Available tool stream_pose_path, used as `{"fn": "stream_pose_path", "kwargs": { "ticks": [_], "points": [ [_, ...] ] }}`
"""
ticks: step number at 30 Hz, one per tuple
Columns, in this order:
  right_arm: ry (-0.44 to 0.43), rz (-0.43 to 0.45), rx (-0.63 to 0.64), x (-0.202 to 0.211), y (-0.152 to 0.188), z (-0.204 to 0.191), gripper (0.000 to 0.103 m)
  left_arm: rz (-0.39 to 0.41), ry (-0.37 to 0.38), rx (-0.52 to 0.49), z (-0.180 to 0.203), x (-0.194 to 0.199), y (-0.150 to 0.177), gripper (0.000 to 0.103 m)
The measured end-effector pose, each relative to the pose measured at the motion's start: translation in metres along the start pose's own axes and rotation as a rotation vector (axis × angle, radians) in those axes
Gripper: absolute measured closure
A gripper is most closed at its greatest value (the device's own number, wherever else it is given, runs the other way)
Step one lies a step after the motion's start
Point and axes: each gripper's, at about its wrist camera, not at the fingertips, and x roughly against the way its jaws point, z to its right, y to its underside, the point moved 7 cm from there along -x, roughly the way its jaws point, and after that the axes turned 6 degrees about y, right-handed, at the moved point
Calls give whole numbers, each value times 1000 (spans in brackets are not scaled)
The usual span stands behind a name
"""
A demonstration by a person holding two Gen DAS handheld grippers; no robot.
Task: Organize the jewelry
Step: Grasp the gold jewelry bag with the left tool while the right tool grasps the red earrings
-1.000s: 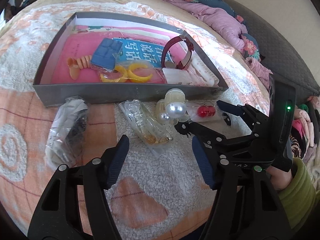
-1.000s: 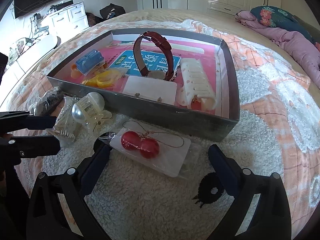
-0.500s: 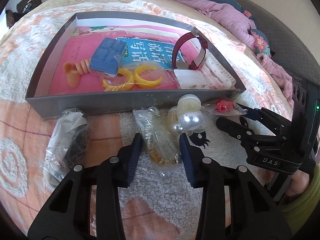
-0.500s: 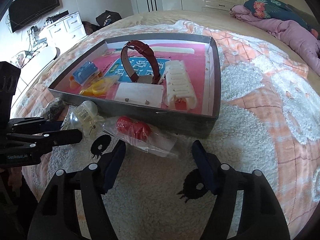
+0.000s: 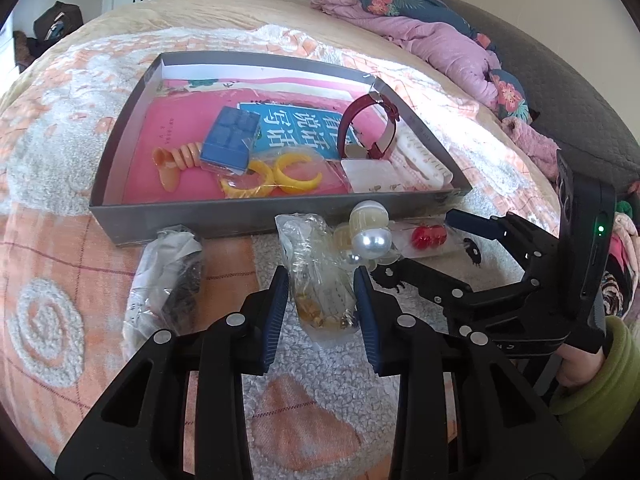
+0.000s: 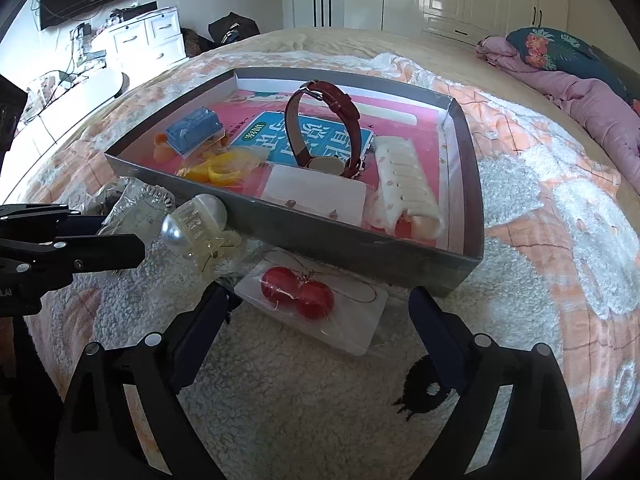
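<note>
My left gripper has its blue pads either side of a clear plastic bag of gold jewellery on the bedspread, below the grey tray's near wall; whether they pinch it I cannot tell. My right gripper gapes wide around the carded red bead earrings, holding nothing

The left tongs were partly closed, their blue pads flanking a clear bag without visibly clamping it. The right tongs stood wide open. A green-sleeved hand held them.
</note>
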Motion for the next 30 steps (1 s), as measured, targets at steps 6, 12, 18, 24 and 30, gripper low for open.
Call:
{"fn": "stream_pose_path", "kwargs": {
  "ticks": [6,12,18,24,30],
  "points": [
    [-15,-21,-105,-8,-6,-4,6,20,12,7,0,7,-4,78],
    [8,-8,-142,-11,-9,-5,6,31,28,13,-1,11,-6,85],
    [3,13,-157,-7,-7,2,11,20,31,21,-3,12,-2,98],
    [-16,14,-210,6,2,16,11,-4,26,3,-2,19,7,82],
    [-26,44,-243,27,5,27,11,-34,-18,-21,-5,12,13,68]
  ]
}}
